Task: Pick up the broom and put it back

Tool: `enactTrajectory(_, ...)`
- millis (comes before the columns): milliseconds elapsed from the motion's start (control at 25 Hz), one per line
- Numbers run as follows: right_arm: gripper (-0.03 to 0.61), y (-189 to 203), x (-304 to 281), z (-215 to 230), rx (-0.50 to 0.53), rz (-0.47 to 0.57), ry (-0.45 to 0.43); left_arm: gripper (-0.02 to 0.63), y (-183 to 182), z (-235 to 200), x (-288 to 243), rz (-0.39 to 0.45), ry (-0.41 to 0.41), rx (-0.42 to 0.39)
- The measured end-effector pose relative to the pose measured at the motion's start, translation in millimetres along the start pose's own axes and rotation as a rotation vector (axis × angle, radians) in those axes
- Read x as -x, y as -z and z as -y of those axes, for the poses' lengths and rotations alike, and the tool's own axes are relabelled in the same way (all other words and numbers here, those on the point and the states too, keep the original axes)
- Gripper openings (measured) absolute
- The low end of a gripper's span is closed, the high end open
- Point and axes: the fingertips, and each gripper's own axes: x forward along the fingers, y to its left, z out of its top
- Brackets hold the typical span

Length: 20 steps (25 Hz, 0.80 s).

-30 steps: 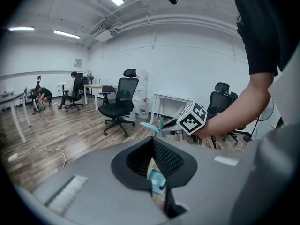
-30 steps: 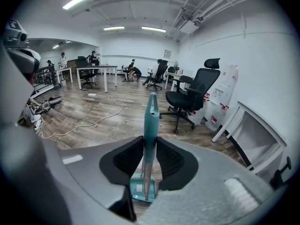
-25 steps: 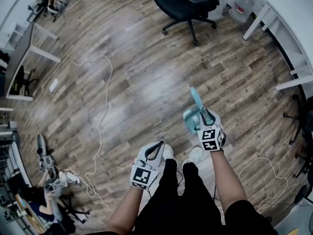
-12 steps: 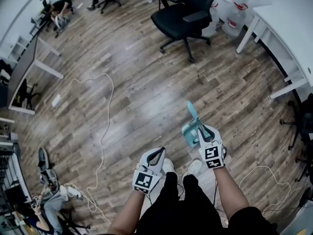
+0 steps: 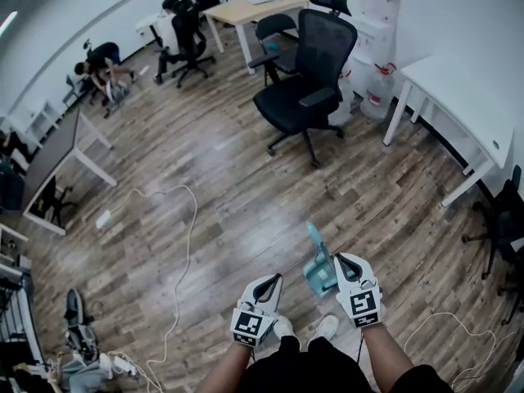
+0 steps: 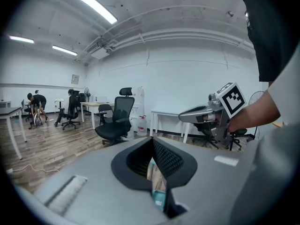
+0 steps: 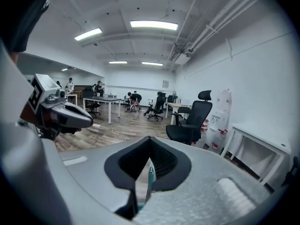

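Note:
The teal broom (image 5: 314, 262), a thin handle rising from a boxy teal base, hangs above the wood floor in the head view. My right gripper (image 5: 341, 262) is shut on it. Those jaws have just been closing, and in the right gripper view (image 7: 150, 159) a thin teal strip (image 7: 150, 179) stands between the pads. My left gripper (image 5: 271, 282) sits a little left of the broom, apart from it. In the left gripper view (image 6: 152, 143) its jaws look shut with nothing gripped, and a bit of teal (image 6: 159, 201) shows beyond the gap.
A black office chair (image 5: 304, 97) stands ahead on the wood floor. A white table (image 5: 471, 84) and water jugs (image 5: 378, 92) are at the right. A desk (image 5: 65, 146) stands at the left, a white cable (image 5: 193, 219) trails across the floor, and people sit at the far left.
Both grippers have risen, the right one more, and the teal broom has come up with it. The head view has tilted up, so more of the room shows.

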Motion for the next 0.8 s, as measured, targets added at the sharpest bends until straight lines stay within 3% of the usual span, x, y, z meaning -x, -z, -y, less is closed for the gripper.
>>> enactTrajectory(360,0.002,-77,32,2,0.034,0.161,0.020,0.018,-56,-1,-15,0.093,0.016,-0.052)
enactTrajectory(600,0.002,-98,41,17,0.069,0.190,0.058,0.018,-102,2,-7,0.139,0.019,0.038)
enactTrajectory(800,0.001,-114,45,13,0.104,0.217,0.056,0.018,-116,1,-3,0.178,0.019,0.030)
